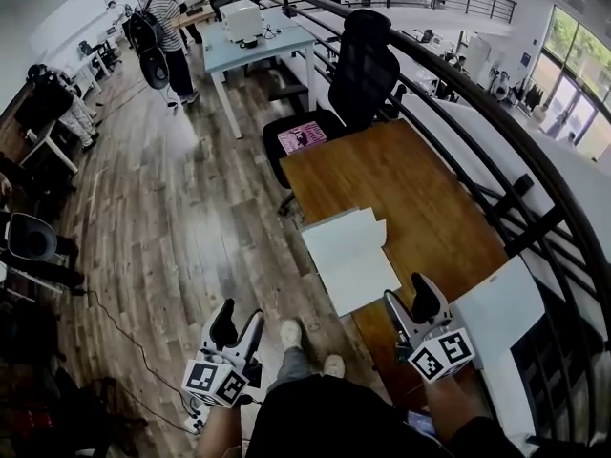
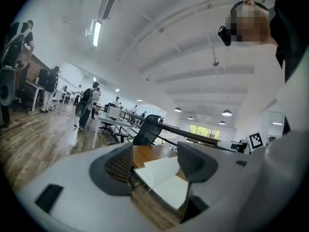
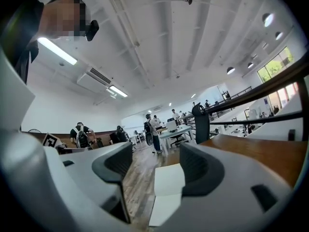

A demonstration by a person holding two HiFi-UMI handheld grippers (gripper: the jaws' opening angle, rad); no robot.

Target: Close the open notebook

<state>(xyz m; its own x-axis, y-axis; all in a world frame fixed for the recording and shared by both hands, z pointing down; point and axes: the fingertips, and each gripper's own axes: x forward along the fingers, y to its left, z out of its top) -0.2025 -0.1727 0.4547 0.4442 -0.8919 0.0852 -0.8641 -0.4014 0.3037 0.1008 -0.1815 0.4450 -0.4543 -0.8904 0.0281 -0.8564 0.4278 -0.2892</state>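
The open notebook (image 1: 348, 256) lies with blank white pages up at the near left edge of a brown wooden desk (image 1: 410, 184), one page slightly raised along the far side. My left gripper (image 1: 239, 324) hovers over the floor, to the left of the desk and short of the notebook, open and empty. My right gripper (image 1: 410, 303) is just off the notebook's near right corner, open with nothing held. In the left gripper view the notebook (image 2: 166, 178) shows ahead between the parted jaws of the left gripper (image 2: 155, 166). The right gripper (image 3: 154, 170) frames the notebook (image 3: 166, 187) likewise.
A black office chair (image 1: 363, 74) with a pink item (image 1: 302, 137) on its seat stands at the desk's far end. A dark curved railing (image 1: 535, 160) runs along the right. A white sheet (image 1: 496, 313) lies at the near right. People (image 1: 167, 27) stand by a far desk (image 1: 253, 41).
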